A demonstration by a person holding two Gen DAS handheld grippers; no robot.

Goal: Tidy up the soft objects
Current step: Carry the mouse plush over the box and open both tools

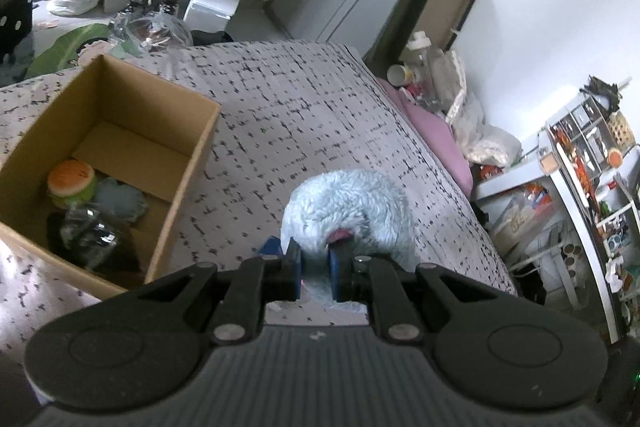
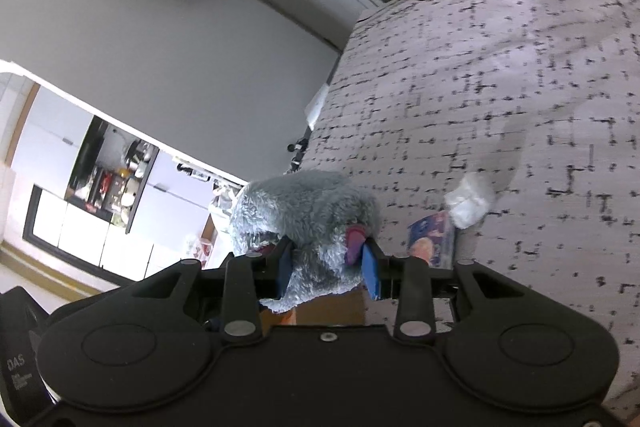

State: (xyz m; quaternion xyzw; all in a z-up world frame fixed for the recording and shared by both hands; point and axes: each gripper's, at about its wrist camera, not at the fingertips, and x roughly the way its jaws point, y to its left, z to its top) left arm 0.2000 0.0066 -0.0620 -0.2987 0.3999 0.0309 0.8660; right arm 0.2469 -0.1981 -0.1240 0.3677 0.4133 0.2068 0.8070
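Observation:
In the left wrist view my left gripper [image 1: 316,257] is shut on a fluffy light-blue plush [image 1: 348,207] with a pink patch, held over the bed cover [image 1: 300,107]. To its left stands an open cardboard box [image 1: 200,155] holding a burger-shaped plush [image 1: 72,179], a blue soft item [image 1: 118,201] and a dark shiny bag [image 1: 90,231]. In the right wrist view my right gripper [image 2: 326,255] is shut on a grey-blue furry plush [image 2: 304,211] with a pink-purple tab, lifted off the bed [image 2: 480,67]. I cannot tell whether both grippers hold the same toy.
A white crumpled wad [image 2: 470,205] and a small printed packet [image 2: 432,237] lie on the bed near my right gripper. A pink pillow [image 1: 436,135] and bottles sit at the bed's far side. Cluttered shelves [image 1: 580,167] stand to the right; bags and a white box lie on the floor.

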